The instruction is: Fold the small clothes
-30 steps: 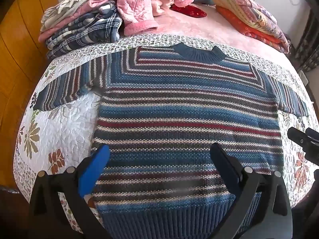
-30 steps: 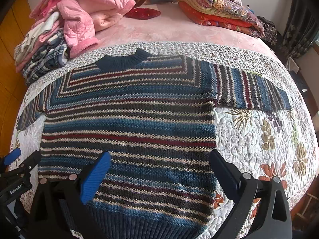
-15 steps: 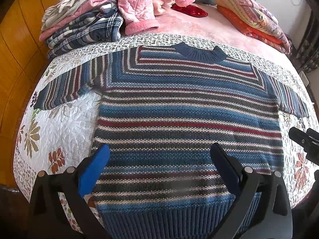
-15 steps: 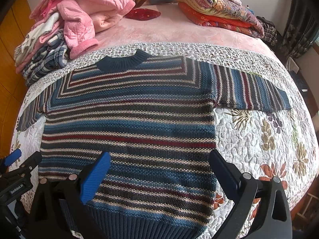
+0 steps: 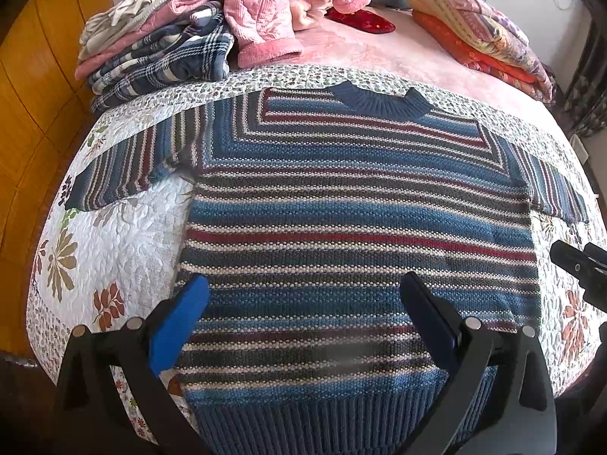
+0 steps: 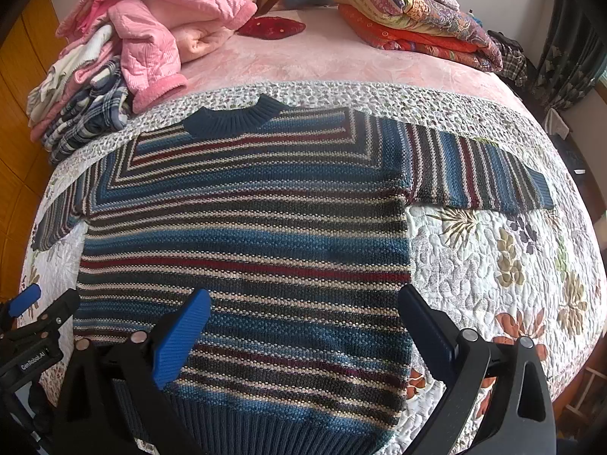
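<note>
From the left wrist, the blue, red and cream striped knitted sweater [image 5: 356, 227] lies flat, sleeves out, on the white floral quilted bedspread [image 5: 114, 250]; the left gripper [image 5: 303, 303] hovers above its hem, fingers wide, empty. From the right wrist, the right gripper [image 6: 303, 311] hangs likewise, spread wide, holding nothing.

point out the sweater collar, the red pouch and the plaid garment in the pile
sweater collar [image 5: 379, 98]: left wrist view, middle of the ribbed navy neckband
red pouch [image 6: 271, 27]: right wrist view, its centre
plaid garment [image 5: 167, 64]: left wrist view, its folded front face
</note>
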